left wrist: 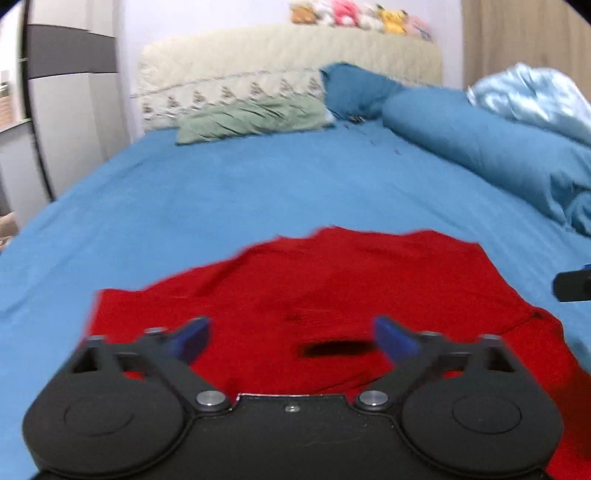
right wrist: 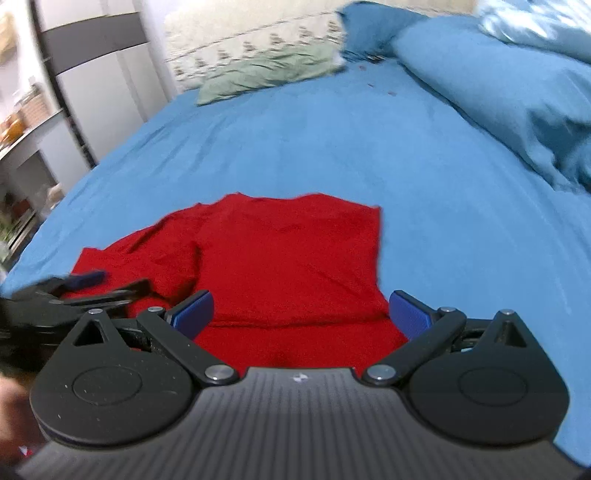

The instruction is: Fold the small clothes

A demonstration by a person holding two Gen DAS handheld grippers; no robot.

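Observation:
A small red garment (left wrist: 332,288) lies spread on the blue bed sheet (left wrist: 221,192). It also shows in the right wrist view (right wrist: 288,251), with one side folded in over the body. My left gripper (left wrist: 291,336) is open and empty, hovering just above the garment's near part. My right gripper (right wrist: 301,312) is open and empty over the garment's near edge. The left gripper's fingers (right wrist: 85,278) show at the left of the right wrist view, over the garment's left part. A dark piece of the right gripper (left wrist: 572,286) shows at the right edge of the left wrist view.
A green pillow (left wrist: 251,122) and a cream headboard (left wrist: 288,51) with plush toys (left wrist: 358,16) stand at the far end. A rolled blue duvet (left wrist: 498,147) and pale satin bedding (left wrist: 535,96) lie along the right. A wardrobe (left wrist: 66,110) and shelves (right wrist: 22,125) stand left of the bed.

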